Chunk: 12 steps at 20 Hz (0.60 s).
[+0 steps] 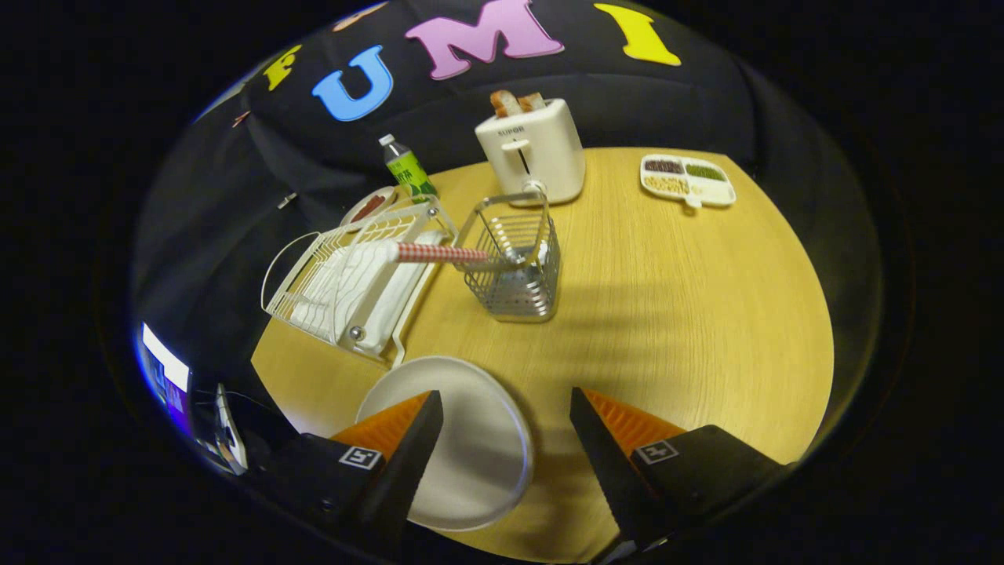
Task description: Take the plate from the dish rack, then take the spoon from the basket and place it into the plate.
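Observation:
A white plate (471, 443) lies flat on the wooden table (690, 314), below my fingers and partly under the left one. My gripper (506, 404) hangs open above it with nothing between the fingers. Beyond the fingers stands a wire mesh basket (518, 275). A spoon with a red-and-white checked handle (439, 253) sticks out of the basket and leans left over the white dish rack (345, 286). The spoon's bowl is hidden inside the basket.
A white toaster (533, 149) holding bread stands behind the basket. A green-labelled bottle (408, 169) and a small dish (369, 205) sit behind the rack. A divided tray of beans (689, 180) lies at the far right. Bare tabletop stretches right of the basket.

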Tool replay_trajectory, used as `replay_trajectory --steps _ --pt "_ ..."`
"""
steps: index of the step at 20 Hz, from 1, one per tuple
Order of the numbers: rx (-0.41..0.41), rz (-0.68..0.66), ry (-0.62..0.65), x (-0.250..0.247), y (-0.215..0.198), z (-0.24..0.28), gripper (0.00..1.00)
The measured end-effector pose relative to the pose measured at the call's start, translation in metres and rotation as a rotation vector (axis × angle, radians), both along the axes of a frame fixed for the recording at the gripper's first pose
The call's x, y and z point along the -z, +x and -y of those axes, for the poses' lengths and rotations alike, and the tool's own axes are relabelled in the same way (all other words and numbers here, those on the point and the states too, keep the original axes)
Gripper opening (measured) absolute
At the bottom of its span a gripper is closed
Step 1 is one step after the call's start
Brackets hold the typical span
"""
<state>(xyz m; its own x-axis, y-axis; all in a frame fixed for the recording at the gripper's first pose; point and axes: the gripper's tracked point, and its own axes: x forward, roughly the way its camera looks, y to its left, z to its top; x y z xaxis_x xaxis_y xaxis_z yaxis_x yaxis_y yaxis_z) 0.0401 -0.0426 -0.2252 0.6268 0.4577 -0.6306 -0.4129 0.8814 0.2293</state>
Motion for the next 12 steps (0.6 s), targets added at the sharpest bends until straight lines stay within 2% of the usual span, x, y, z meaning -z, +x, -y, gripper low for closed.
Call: replay_trajectory --steps 1,4,7,10,12 --pt "-0.007 0.071 0.001 -0.016 0.007 -0.005 0.98" --pt "-0.034 0.229 0.044 -0.06 0.022 -0.03 0.98" --pt "-0.085 0.304 0.066 -0.082 0.033 -0.056 0.98" --pt "-0.119 0.35 0.068 -0.085 0.044 -0.076 0.98" --pt "-0.117 0.392 0.026 -0.074 0.057 -0.078 0.98"
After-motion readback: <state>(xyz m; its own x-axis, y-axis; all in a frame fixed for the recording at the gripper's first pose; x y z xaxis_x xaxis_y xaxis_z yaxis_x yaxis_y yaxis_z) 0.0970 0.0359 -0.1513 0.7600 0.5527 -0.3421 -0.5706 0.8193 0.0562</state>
